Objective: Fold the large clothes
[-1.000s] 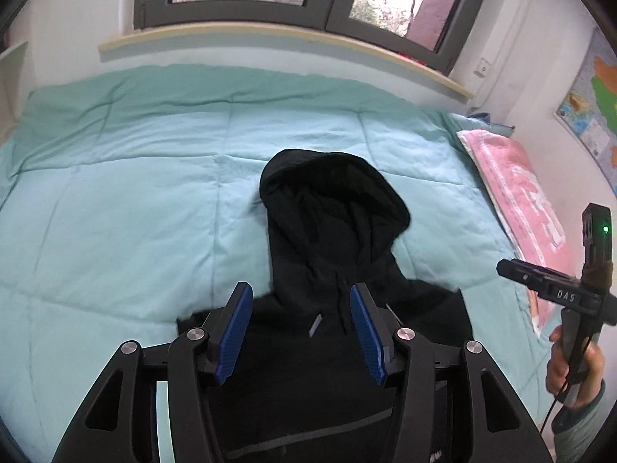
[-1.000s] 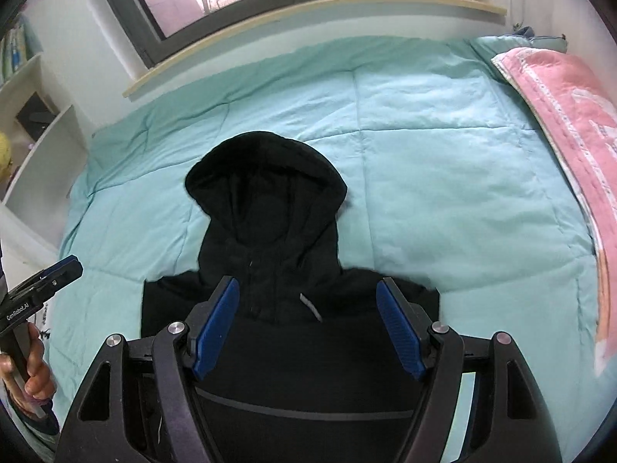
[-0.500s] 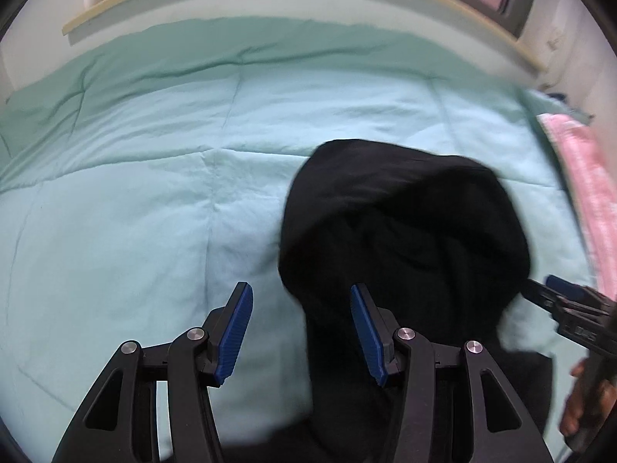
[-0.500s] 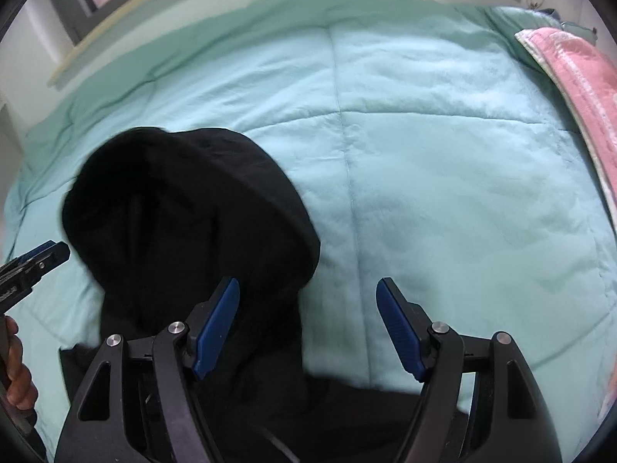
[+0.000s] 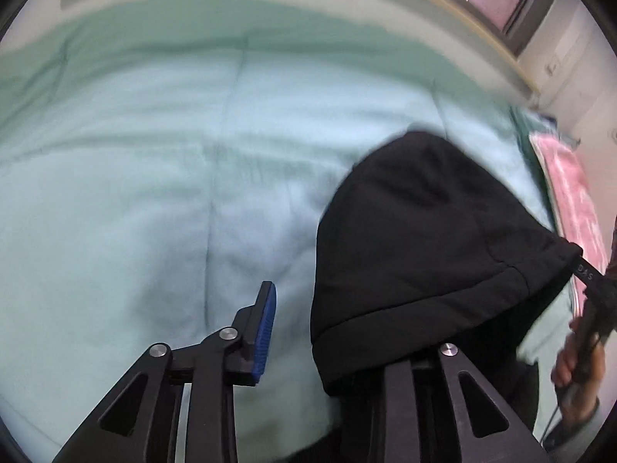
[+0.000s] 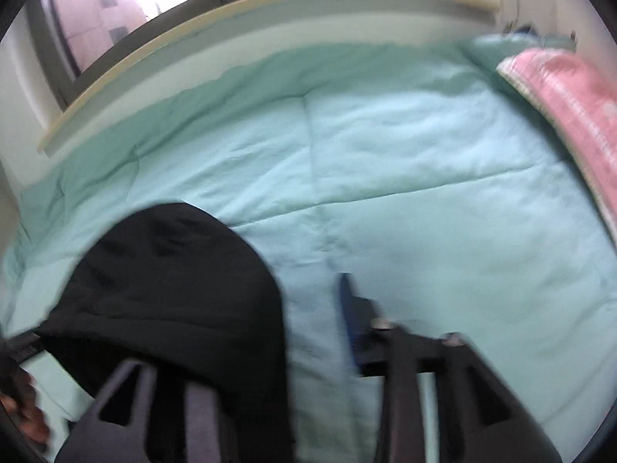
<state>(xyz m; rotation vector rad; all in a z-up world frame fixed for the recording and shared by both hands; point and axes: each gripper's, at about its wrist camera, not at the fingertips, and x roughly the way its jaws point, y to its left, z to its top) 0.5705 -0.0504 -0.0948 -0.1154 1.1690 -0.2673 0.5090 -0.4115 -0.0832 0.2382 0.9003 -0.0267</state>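
On the bed [image 5: 154,177] we judge folding barely begun: hood [image 5: 424,239] drapes each hand-held gripper [image 5: 339,328], grip unclear.

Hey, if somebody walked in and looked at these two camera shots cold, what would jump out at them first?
First, the black hoodie, its hood a dark mound against the pale mint quilt, low right in the left wrist view and low left in the right wrist view. Next, the blue-padded left gripper with the hood's edge over its right finger. Then the pink blanket along the bed's right side.
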